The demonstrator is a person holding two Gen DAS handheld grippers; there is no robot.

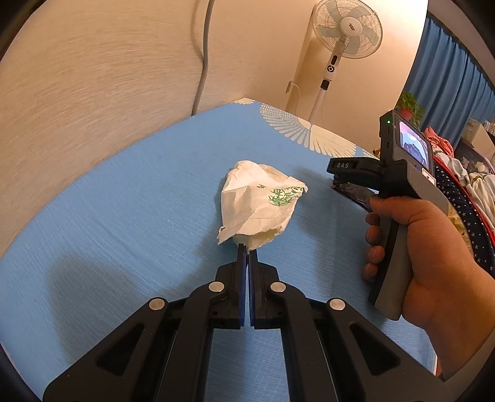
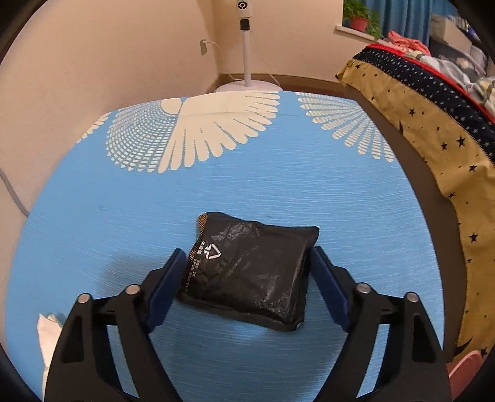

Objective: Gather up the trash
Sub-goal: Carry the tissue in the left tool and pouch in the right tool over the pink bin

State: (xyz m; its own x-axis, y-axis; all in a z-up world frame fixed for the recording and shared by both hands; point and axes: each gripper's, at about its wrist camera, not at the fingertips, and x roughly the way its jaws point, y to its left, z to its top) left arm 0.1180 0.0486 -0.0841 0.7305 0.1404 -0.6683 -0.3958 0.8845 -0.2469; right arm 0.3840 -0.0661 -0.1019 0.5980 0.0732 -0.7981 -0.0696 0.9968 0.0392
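Note:
A crumpled white paper bag (image 1: 256,201) with a green print lies on the blue tablecloth (image 1: 123,216). My left gripper (image 1: 247,247) is shut on its near edge. A flat black plastic packet (image 2: 250,266) with a white logo lies flat on the cloth. My right gripper (image 2: 247,253) stands open around it, one blue pad close beside each side, and I cannot tell whether they touch. In the left wrist view, a hand holds the right gripper (image 1: 332,176) at the right, over the packet (image 1: 355,194). The white bag (image 2: 46,334) shows at the lower left of the right wrist view.
A beige wall borders the table on the left and at the back. A standing fan (image 1: 346,27) is behind the far edge. A bed with yellow and navy star cloth (image 2: 417,123) runs along the right. A potted plant (image 2: 359,15) sits on the sill.

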